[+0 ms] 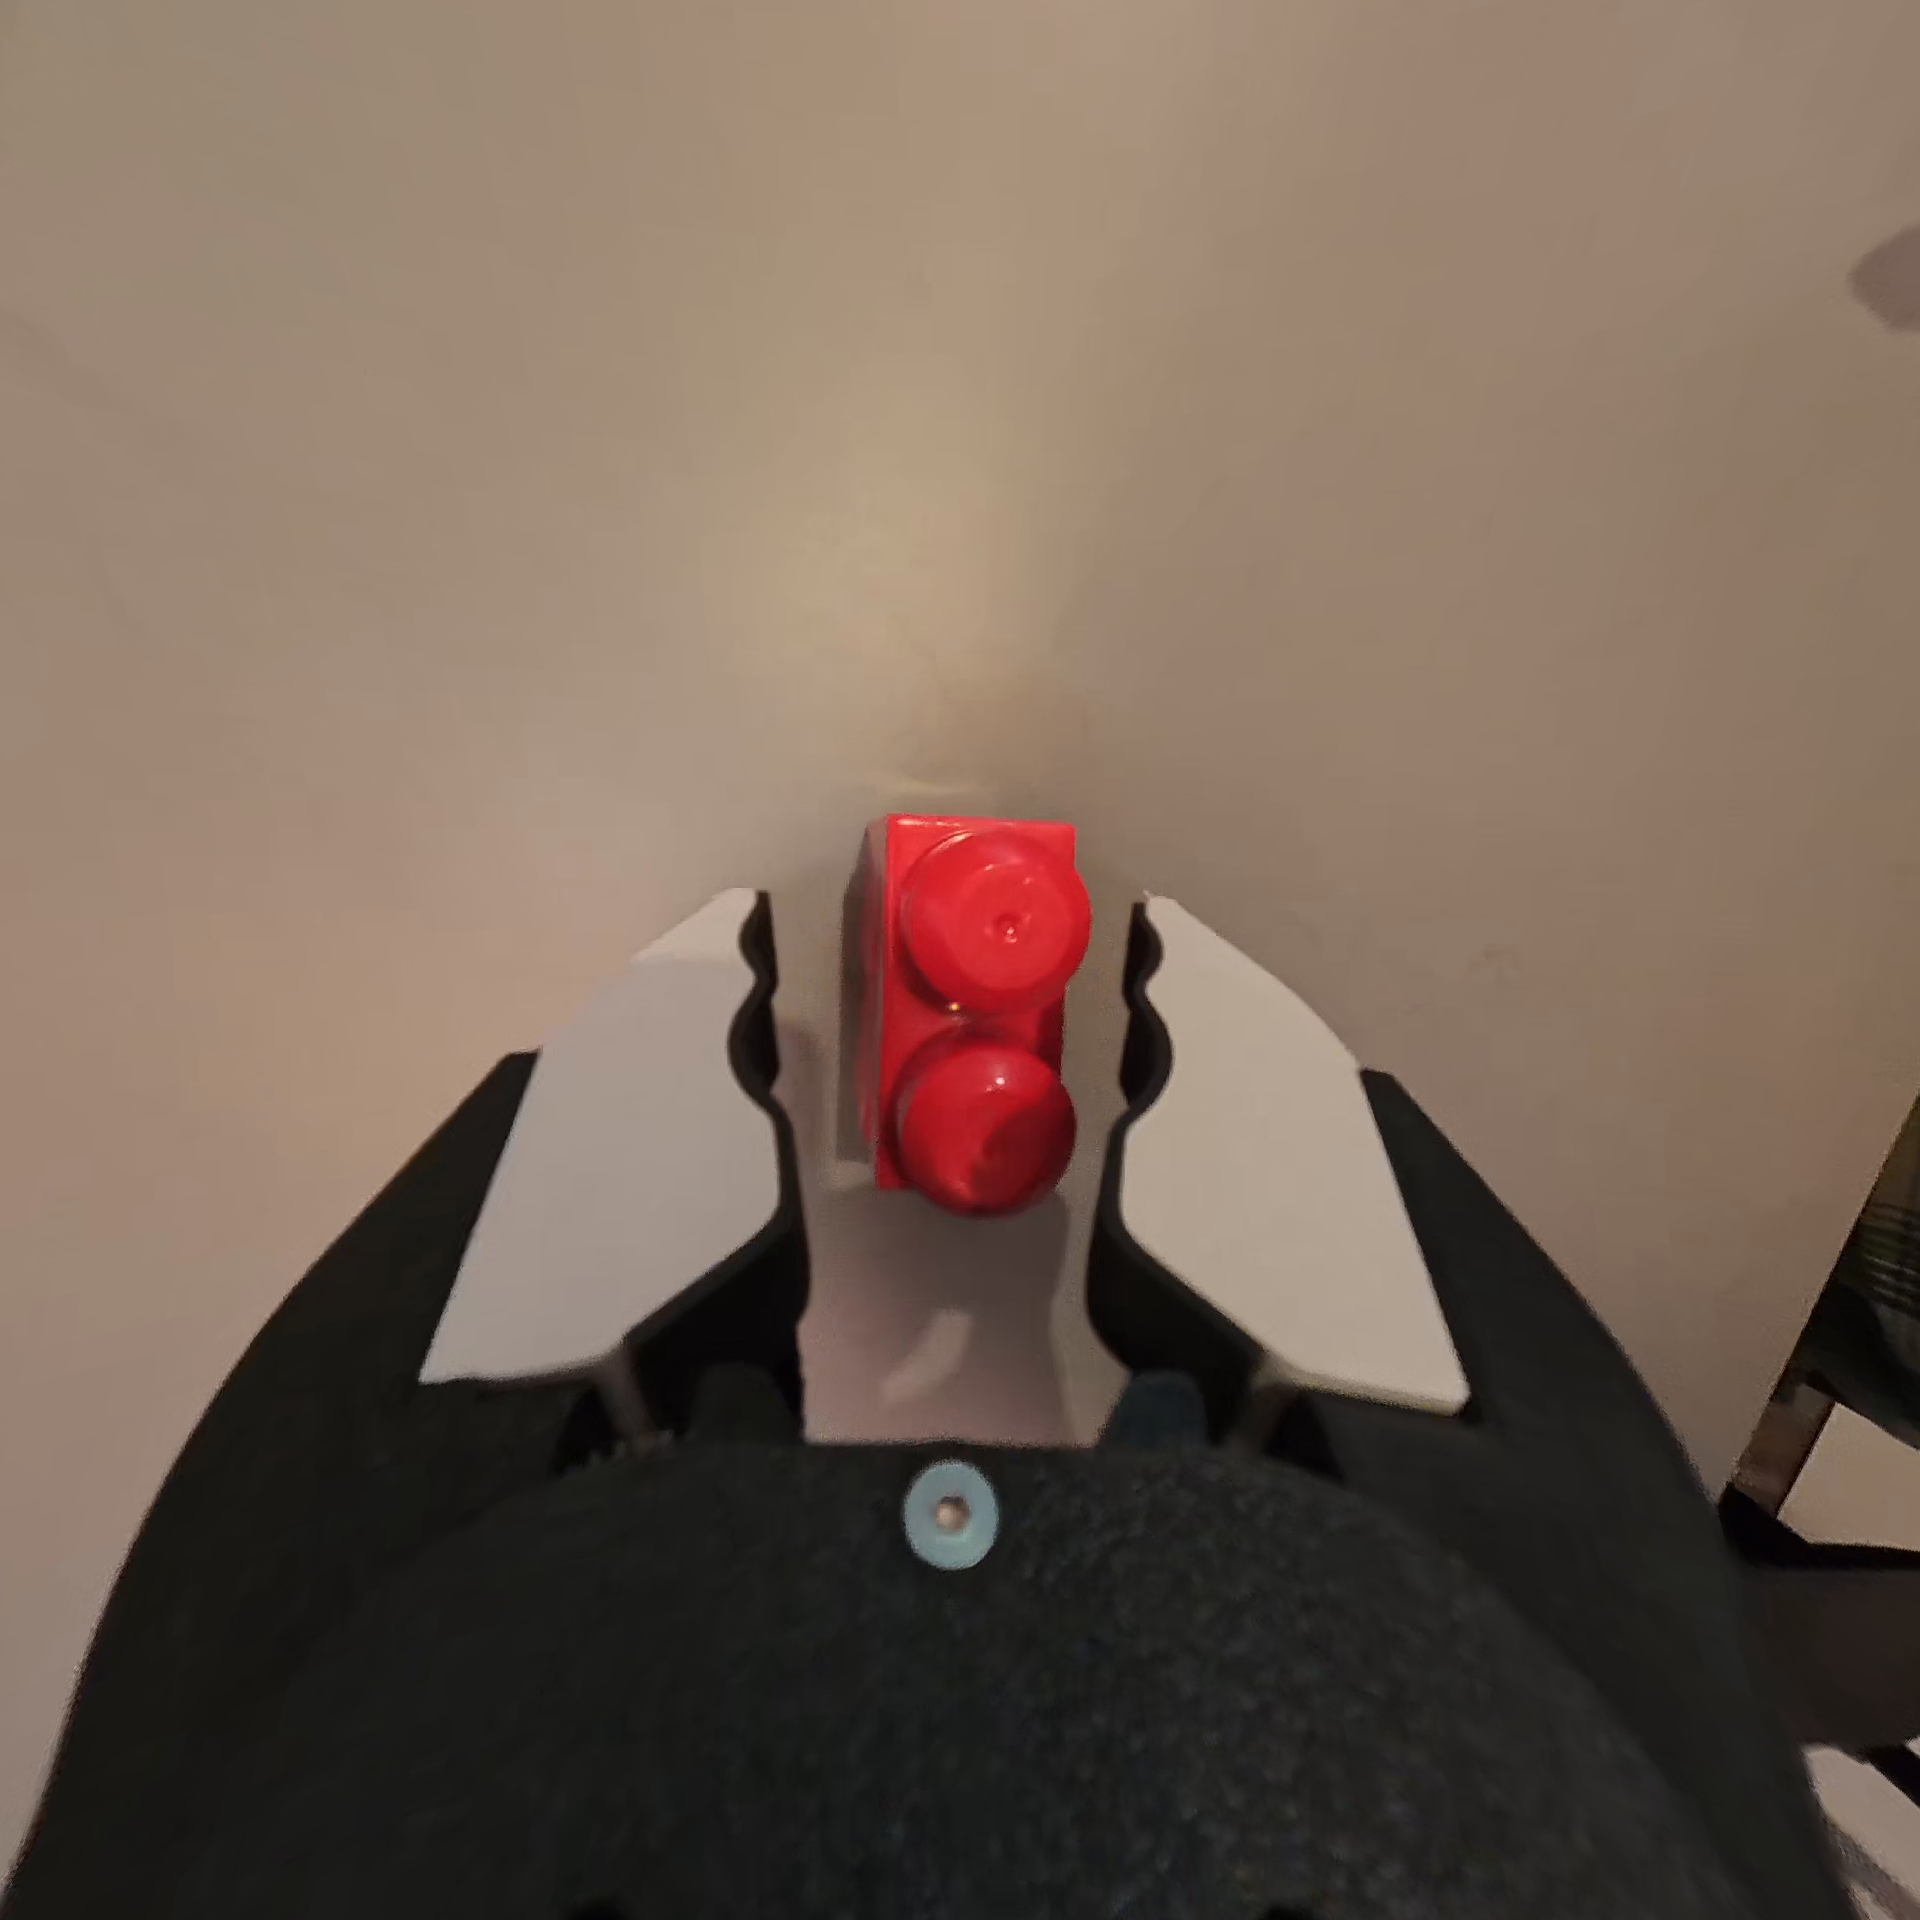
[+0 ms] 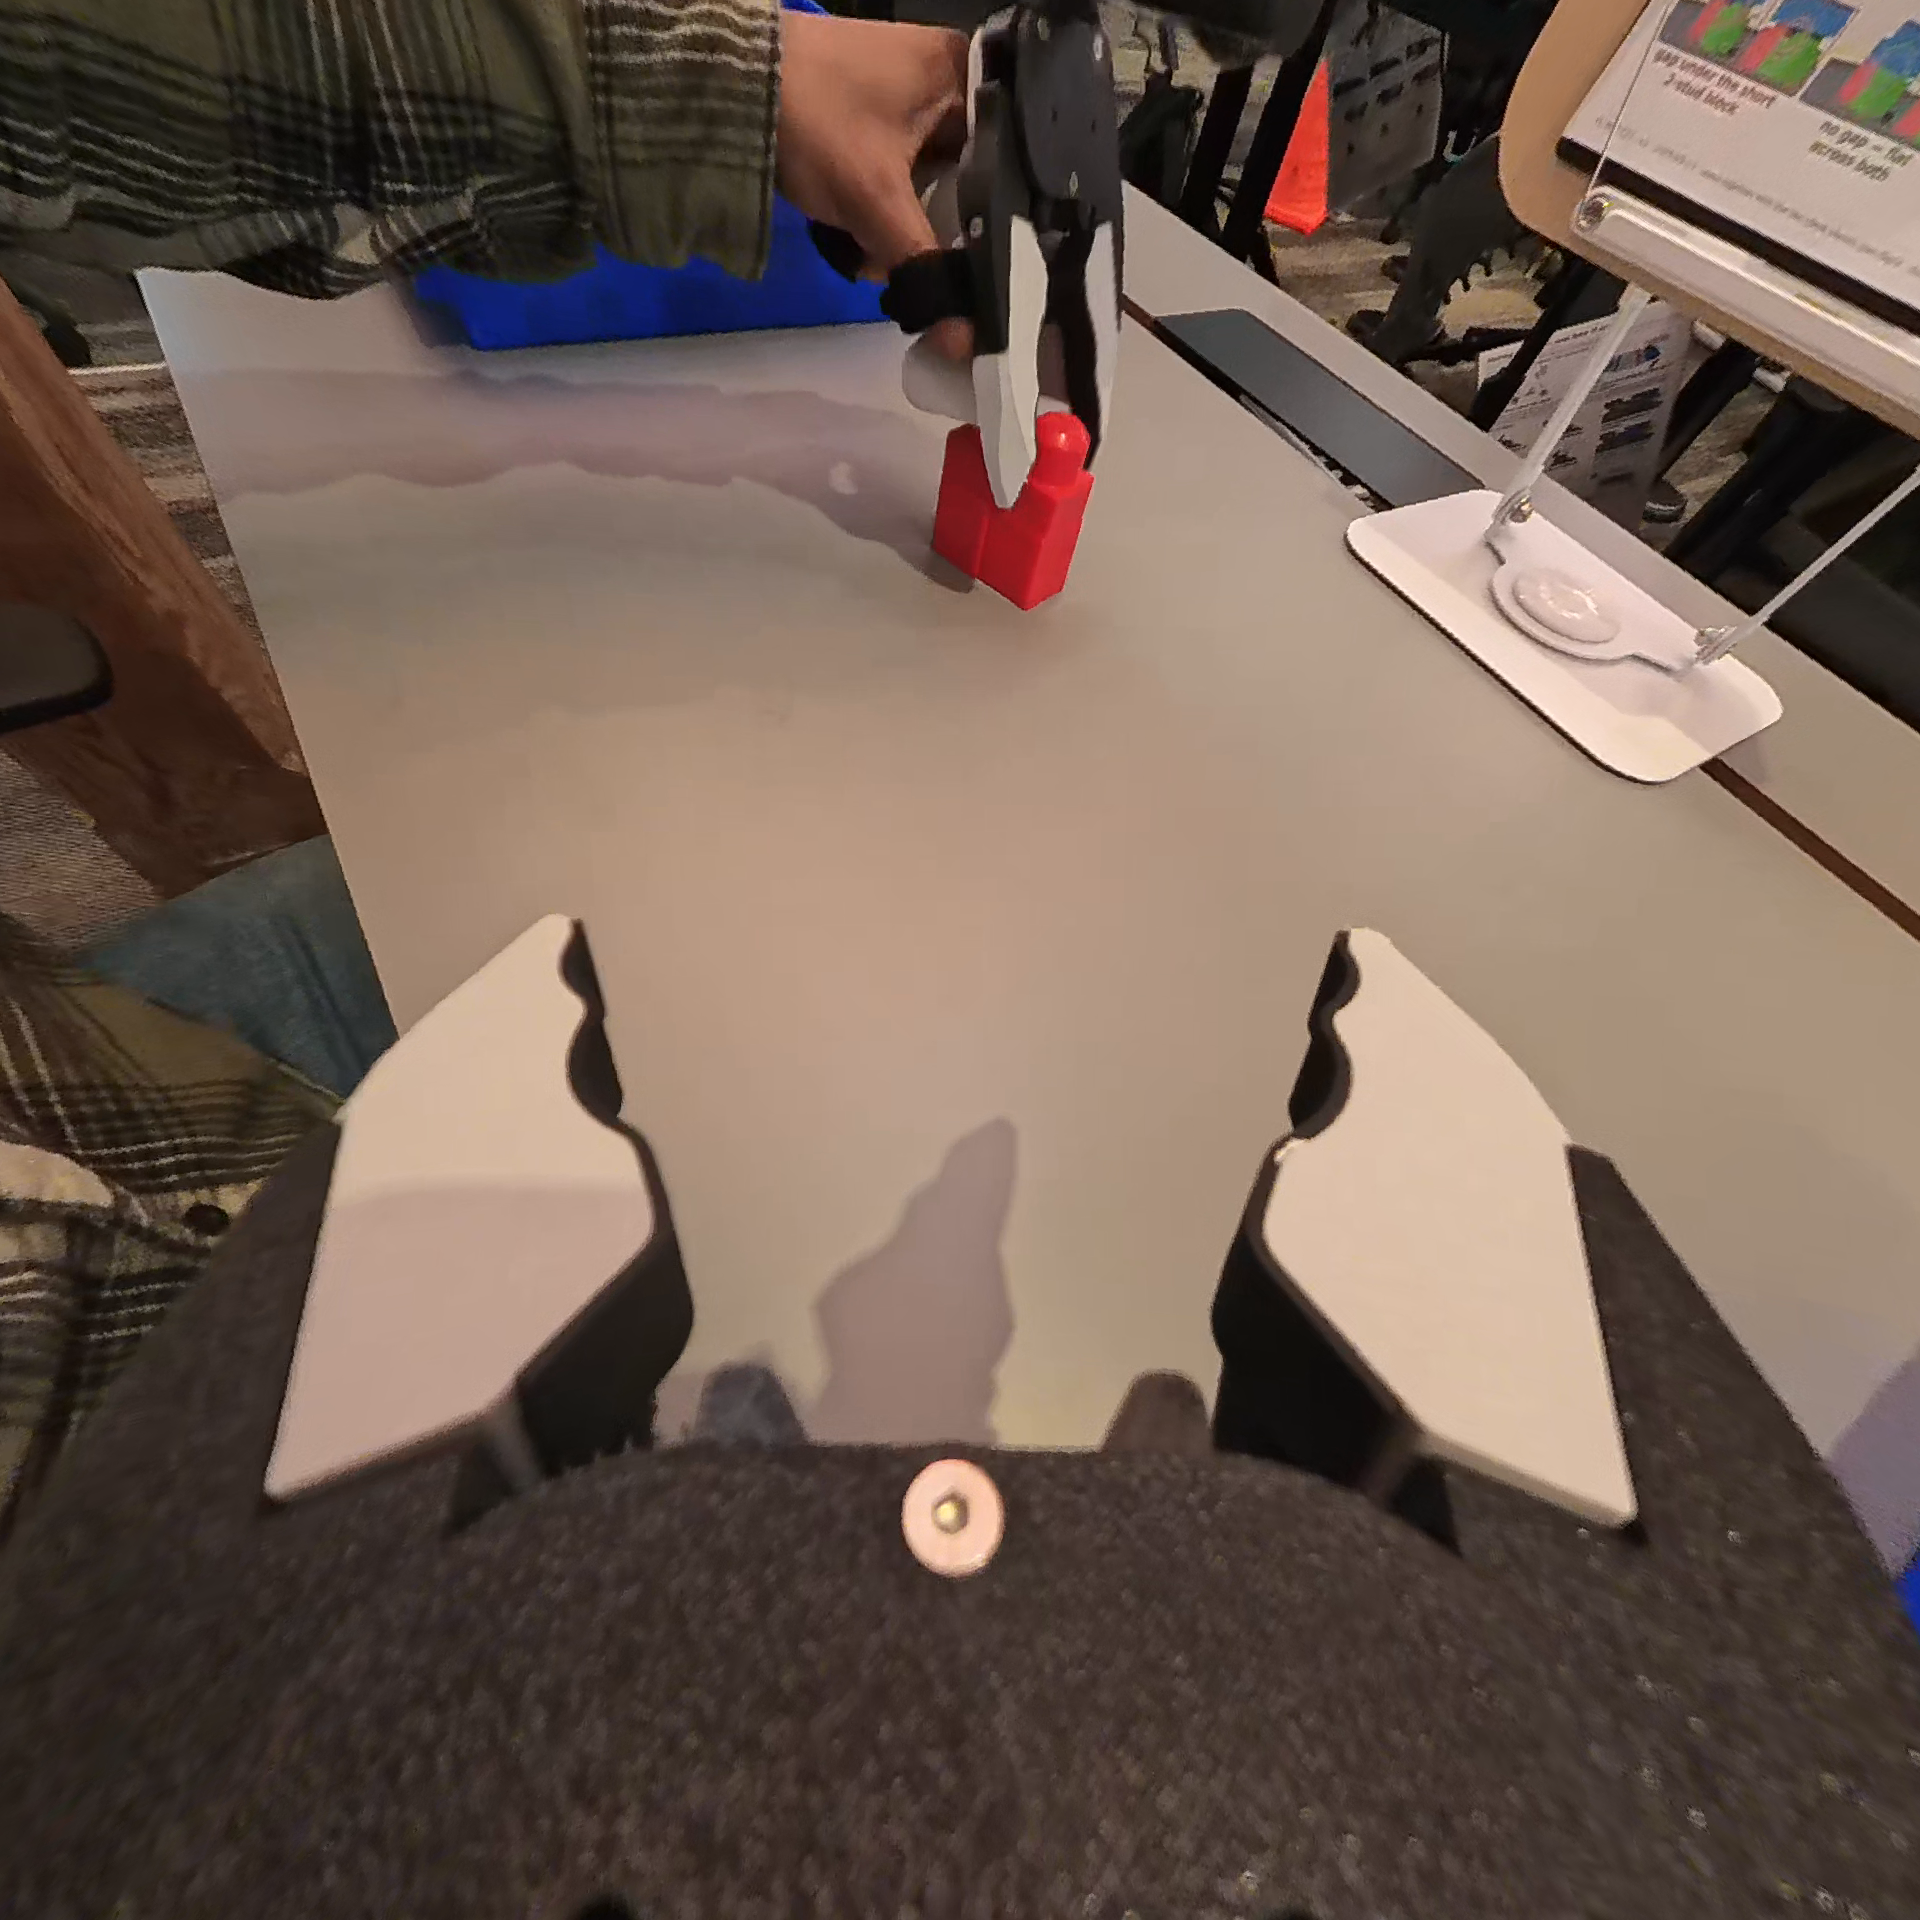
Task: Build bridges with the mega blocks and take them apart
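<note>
In the left wrist view, 1 red plastic mega block with 2 round studs [image 1: 961, 1013] stands at the centre of the frame on the pale grey tabletop [image 1: 520, 520]. The left gripper [image 1: 951, 997], with 2 white-faced fingers on black arms, points down over it; the fingers flank the block on either side with a sliver of table visible between each finger and the plastic, so the jaws are released and not touching it.

In the right wrist view the same block [image 2: 1013, 520] sits in the upper middle of the frame, and the left gripper [image 2: 1023, 457] reaches it from above, held by a person's hand [image 2: 862, 135] coming out of a green plaid sleeve [image 2: 364, 135] at the upper left. Behind that sleeve lies 1 blue plastic bin [image 2: 623, 296].

The right gripper [image 2: 956, 1039] fills the lower half of this frame, its 2 fingers spread wide and holding nothing, only bare tabletop [image 2: 935, 779] between them. It is well apart from the block.

At the right edge stands 1 white flat-based document stand [image 2: 1558, 644] carrying 1 printed sheet [image 2: 1766, 125] in the upper right corner. 1 flat black slab [image 2: 1309, 400] lies on the table between stand and block.
</note>
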### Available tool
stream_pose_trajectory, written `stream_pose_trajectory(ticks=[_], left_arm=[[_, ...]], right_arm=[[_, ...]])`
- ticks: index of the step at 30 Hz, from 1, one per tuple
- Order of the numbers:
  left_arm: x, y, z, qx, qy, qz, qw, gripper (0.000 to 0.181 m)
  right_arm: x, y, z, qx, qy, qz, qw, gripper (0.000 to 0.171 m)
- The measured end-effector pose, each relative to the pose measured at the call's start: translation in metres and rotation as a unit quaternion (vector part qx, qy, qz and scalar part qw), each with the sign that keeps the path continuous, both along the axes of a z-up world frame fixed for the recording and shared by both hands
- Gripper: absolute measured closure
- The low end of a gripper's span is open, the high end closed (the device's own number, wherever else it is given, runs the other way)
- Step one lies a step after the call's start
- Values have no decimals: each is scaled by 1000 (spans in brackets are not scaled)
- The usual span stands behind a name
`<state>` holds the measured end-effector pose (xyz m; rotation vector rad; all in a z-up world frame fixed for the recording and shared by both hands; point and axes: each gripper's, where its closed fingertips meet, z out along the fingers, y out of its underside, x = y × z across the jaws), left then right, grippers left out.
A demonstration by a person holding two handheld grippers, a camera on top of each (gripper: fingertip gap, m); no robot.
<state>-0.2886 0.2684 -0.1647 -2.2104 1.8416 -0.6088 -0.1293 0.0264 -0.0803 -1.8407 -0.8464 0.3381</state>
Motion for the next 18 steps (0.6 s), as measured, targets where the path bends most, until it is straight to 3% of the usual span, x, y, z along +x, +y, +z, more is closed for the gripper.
stream_pose_trajectory(ticks=[5, 10, 18], left_arm=[[-5, -2, 12, -10, -24, 6, 1000, 100], [-17, -14, 53, 14, -143, 35, 989, 99], [-54, -66, 86, 68, -300, 115, 945, 116]], right_arm=[[-9, 9, -1, 1, 13, 20, 1000, 36], [-20, 40, -5, -6, 27, 60, 998, 31], [-70, 123, -23, 8, 2, 168, 986, 28]])
